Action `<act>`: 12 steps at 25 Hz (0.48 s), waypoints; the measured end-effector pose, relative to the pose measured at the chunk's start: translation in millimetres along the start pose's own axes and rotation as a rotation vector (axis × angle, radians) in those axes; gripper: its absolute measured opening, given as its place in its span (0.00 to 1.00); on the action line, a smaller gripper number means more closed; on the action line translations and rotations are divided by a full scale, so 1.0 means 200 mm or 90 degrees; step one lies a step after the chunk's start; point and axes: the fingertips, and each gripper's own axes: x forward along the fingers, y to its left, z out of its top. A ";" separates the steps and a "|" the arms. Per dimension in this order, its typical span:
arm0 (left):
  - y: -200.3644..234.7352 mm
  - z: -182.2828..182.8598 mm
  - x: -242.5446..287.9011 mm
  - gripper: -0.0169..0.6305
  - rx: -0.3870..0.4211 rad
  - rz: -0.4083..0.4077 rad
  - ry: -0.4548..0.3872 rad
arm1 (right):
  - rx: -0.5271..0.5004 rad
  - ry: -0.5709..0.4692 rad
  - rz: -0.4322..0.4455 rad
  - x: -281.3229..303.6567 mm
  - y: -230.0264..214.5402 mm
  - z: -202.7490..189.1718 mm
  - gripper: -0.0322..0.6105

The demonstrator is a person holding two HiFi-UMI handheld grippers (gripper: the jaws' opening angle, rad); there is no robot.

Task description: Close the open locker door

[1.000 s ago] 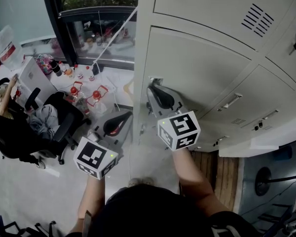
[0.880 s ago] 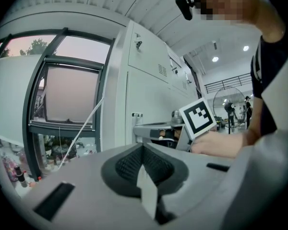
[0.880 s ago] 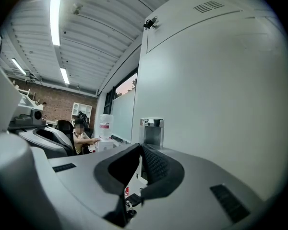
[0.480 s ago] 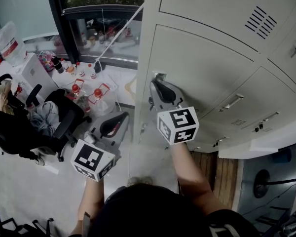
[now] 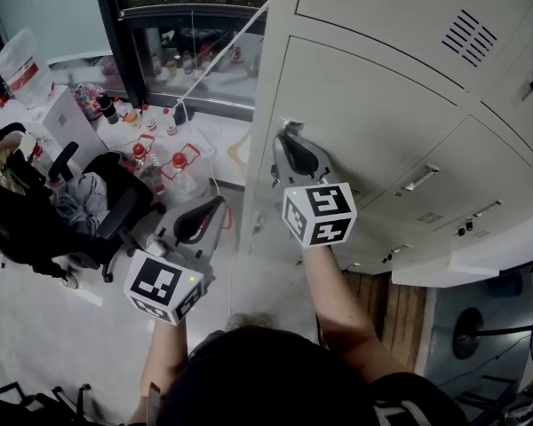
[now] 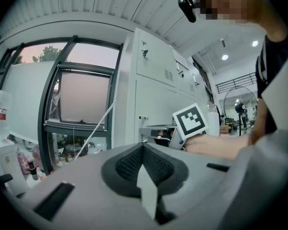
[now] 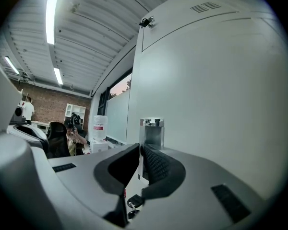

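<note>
Clamping a handle (image 7: pixel 151 129), right gripper (image 7: pixel 140 148) alone sees keys (image 7: pixel 134 203).

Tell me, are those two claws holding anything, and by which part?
The right gripper pinches the small metal pull tab at the edge of the locker door, its jaws closed on the tab's thin plate. The left gripper is shut and holds nothing.

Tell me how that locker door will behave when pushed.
The locker door is a broad sheet-metal panel, so it should stay stiff and swing rather than flex. The right gripper pinches the shiny tab at its edge; that smooth metal might slip. Thin sheet probably feels light for its size.
</note>
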 end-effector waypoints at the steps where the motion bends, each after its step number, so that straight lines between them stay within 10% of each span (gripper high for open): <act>1: 0.00 0.00 -0.01 0.03 0.000 0.004 -0.002 | 0.006 -0.001 -0.001 -0.01 0.01 0.00 0.10; 12: -0.17 0.08 0.04 0.03 0.028 0.007 -0.031 | -0.012 -0.029 -0.072 -0.41 -0.03 0.03 0.08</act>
